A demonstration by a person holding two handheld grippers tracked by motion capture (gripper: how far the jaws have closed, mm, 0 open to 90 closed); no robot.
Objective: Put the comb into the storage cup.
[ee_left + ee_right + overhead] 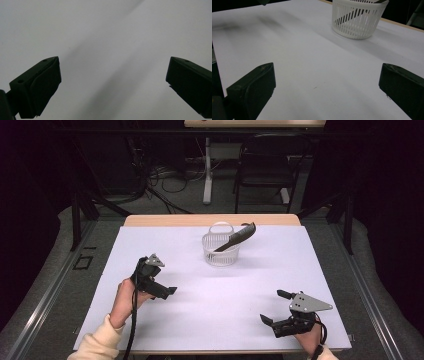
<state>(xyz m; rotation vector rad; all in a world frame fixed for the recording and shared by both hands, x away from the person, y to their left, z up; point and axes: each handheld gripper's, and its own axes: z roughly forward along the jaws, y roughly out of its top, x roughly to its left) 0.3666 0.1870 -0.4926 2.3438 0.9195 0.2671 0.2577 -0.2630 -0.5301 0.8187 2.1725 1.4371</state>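
Note:
A white slotted basket (220, 251) with a handle stands a little beyond the middle of the white-covered table (280, 265). A dark comb-like tool (236, 238) leans in it, its upper end sticking out over the right rim. My left gripper (162, 291) is held at the left of the table, pointing down at the bare cover, and its jaws stand wide apart (113, 82) with nothing between them. Near the front right edge my right gripper (274, 307) is open and empty (327, 87), facing the basket (358, 20), where the dark tool (352, 15) shows through the slats.
The table's wooden far edge (210, 220) lies just behind the basket. Beyond it stand a black chair (265, 165), a white table leg (207, 170) and loose cables on the floor. Wide stretches of bare cover separate both grippers from the basket.

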